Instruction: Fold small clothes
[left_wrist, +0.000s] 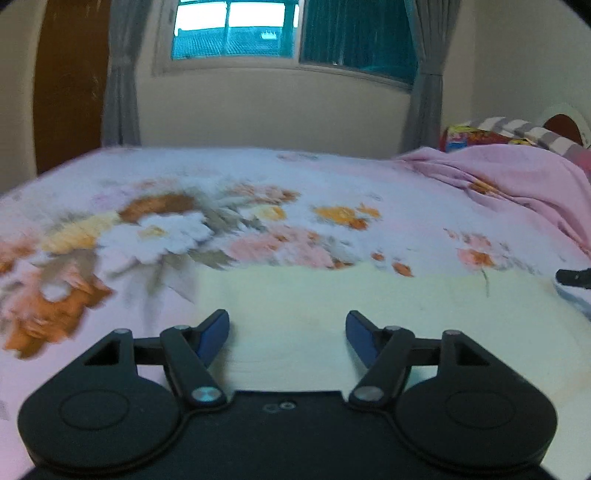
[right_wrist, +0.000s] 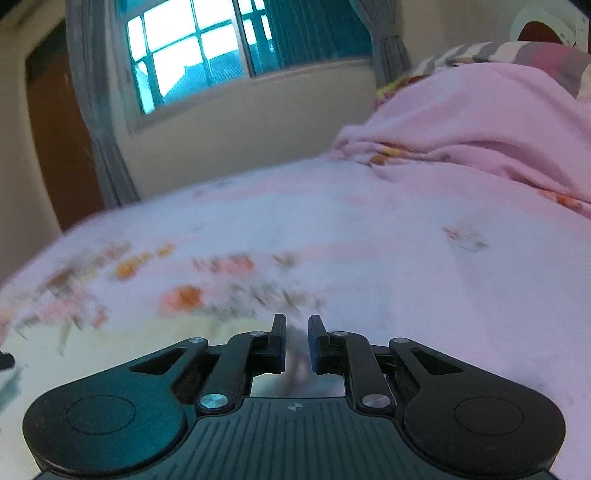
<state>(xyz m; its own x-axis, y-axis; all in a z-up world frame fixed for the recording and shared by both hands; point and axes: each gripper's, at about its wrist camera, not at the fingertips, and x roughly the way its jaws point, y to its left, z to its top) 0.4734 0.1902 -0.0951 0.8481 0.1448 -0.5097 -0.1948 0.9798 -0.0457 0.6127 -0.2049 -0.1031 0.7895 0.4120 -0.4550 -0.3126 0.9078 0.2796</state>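
Observation:
A pale cream-yellow cloth (left_wrist: 369, 314) lies flat on the floral bed sheet (left_wrist: 221, 206). My left gripper (left_wrist: 287, 330) is open and empty, low over the cloth's near left part. In the right wrist view, my right gripper (right_wrist: 296, 332) has its jaws close together with a small gap, and nothing shows clearly between them. It is low over the sheet (right_wrist: 332, 240), with an edge of the pale cloth (right_wrist: 129, 343) to its left. Both views are motion-blurred.
A bunched pink blanket (left_wrist: 517, 177) and striped pillows (left_wrist: 517, 129) lie at the bed's right end. The other gripper's dark tip (left_wrist: 572, 277) shows at the right edge. A window (left_wrist: 236, 29), grey curtains and a brown door (left_wrist: 66, 85) are beyond the bed.

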